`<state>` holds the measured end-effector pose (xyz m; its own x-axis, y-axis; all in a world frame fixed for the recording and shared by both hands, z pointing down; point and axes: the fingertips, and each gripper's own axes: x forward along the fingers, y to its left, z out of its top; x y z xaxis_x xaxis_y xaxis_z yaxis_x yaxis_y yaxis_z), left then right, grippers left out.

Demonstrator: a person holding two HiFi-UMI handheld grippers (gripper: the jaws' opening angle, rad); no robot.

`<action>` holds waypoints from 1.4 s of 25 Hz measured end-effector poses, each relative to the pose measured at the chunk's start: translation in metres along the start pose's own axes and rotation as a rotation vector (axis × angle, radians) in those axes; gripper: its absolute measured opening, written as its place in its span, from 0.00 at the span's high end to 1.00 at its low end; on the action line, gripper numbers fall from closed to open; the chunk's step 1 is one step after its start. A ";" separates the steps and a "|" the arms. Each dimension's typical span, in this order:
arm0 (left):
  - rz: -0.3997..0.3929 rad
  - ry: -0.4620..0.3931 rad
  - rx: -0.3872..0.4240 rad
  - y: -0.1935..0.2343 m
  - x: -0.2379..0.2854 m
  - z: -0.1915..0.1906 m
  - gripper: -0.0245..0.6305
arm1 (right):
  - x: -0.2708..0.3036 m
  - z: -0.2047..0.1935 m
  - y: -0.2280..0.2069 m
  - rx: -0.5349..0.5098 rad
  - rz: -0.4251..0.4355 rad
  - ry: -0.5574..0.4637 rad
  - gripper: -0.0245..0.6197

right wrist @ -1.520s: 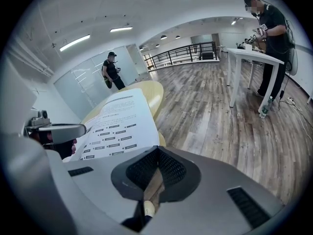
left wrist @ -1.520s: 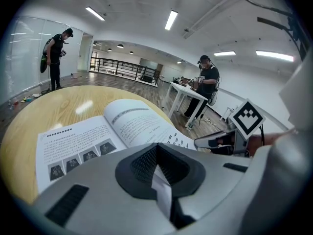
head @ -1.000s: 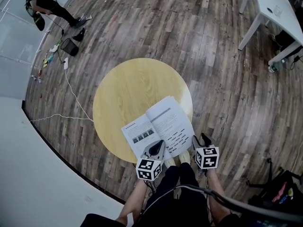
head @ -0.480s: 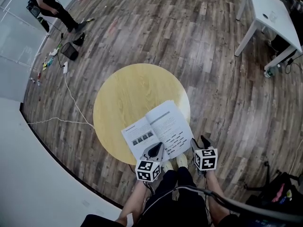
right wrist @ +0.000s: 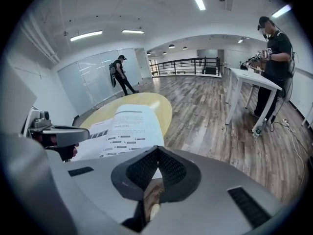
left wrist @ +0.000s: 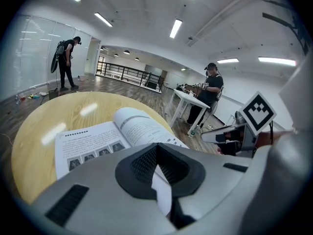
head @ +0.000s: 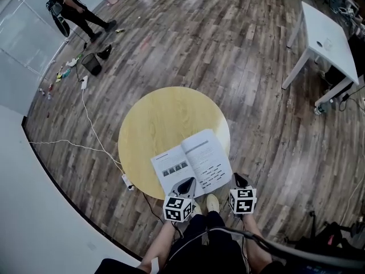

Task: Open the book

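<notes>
An open book [head: 191, 161] lies flat on the near part of the round yellow table [head: 165, 113], showing printed pages [left wrist: 112, 136] [right wrist: 127, 126]. My left gripper [head: 188, 181] hovers at the book's near edge, its jaws closed together with nothing between them [left wrist: 155, 148]. Off the book's near right corner, beyond the table's rim, my right gripper [head: 238, 178] is also shut and empty [right wrist: 157, 151]. Neither gripper touches the book. Each gripper shows in the other's view: the right gripper [left wrist: 222, 137] and the left gripper [right wrist: 54, 130].
A white table [head: 331, 33] stands at the far right, with a person [right wrist: 274, 53] beside it. Another person [head: 74, 7] stands far left by a glass wall. A cable [head: 85, 124] and a power strip [head: 128, 181] lie on the wooden floor left of the table.
Both grippers have lifted a little and drawn back from the book towards the person. The right gripper's jaws, spread a second ago, are now together. The book has not moved.
</notes>
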<state>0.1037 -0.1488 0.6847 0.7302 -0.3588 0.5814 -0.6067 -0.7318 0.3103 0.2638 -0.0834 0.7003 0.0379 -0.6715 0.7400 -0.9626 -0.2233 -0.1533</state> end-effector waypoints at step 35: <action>0.278 -0.425 0.029 0.071 -0.202 0.124 0.96 | -0.096 0.153 0.254 -0.389 0.352 -0.363 0.95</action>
<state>-0.0477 -0.2005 0.4961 0.6089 -0.7424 0.2795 -0.7921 -0.5882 0.1630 0.0564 -0.1841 0.4902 -0.2759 -0.8698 0.4089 -0.9583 0.2816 -0.0476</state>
